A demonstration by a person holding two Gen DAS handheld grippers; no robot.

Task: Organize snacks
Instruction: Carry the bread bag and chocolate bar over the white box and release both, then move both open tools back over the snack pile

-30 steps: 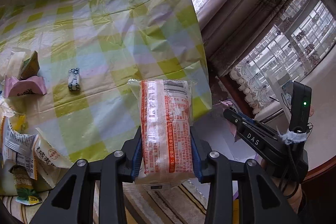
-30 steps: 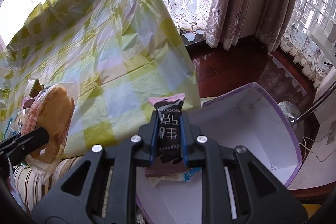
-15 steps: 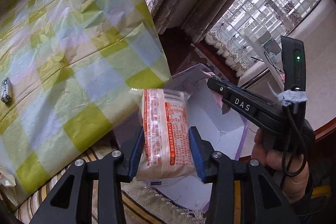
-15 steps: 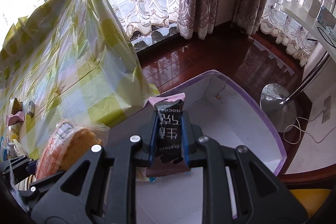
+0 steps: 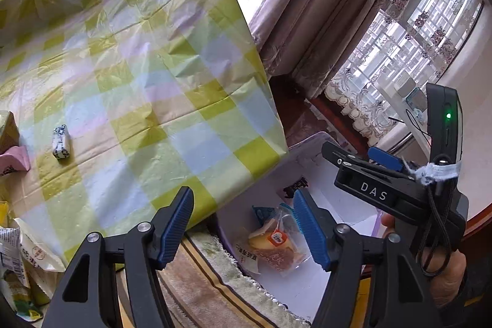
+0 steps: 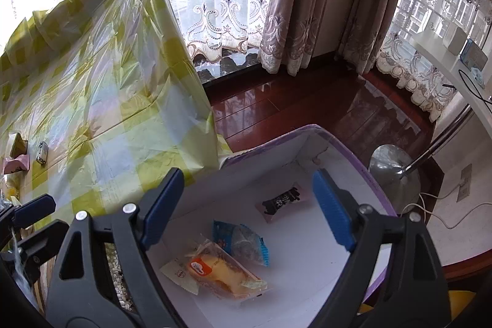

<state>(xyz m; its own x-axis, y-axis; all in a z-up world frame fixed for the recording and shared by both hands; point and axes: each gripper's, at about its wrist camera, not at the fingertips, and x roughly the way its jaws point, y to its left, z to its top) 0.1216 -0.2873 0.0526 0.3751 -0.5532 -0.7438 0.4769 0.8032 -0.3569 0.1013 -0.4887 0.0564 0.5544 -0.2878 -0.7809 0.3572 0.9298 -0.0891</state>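
My left gripper (image 5: 243, 225) hangs over the near end of a white box with a purple rim (image 6: 353, 156). Its jaws are opening and nothing is between them. Below it an orange cake packet (image 5: 273, 248) lies on the box floor beside a blue packet (image 6: 243, 242). Over the same box, my right gripper (image 6: 247, 200) has its jaws opening, also with nothing between them. A dark chocolate packet (image 6: 283, 200) lies flat on the box floor beyond the right gripper. A hand (image 5: 446, 275) holds the right gripper.
A table with a green and yellow checked cloth (image 5: 138, 82) stands left of the box. On it lie a small blue-white candy (image 5: 60, 142), a pink packet (image 5: 12, 159) and several snack packets (image 5: 15, 251). A lamp base (image 6: 393, 171) stands on the wooden floor to the right.
Both grippers have let go. The orange cake packet dropped from the left gripper into the box. The chocolate packet left the right gripper and lies on the box floor.
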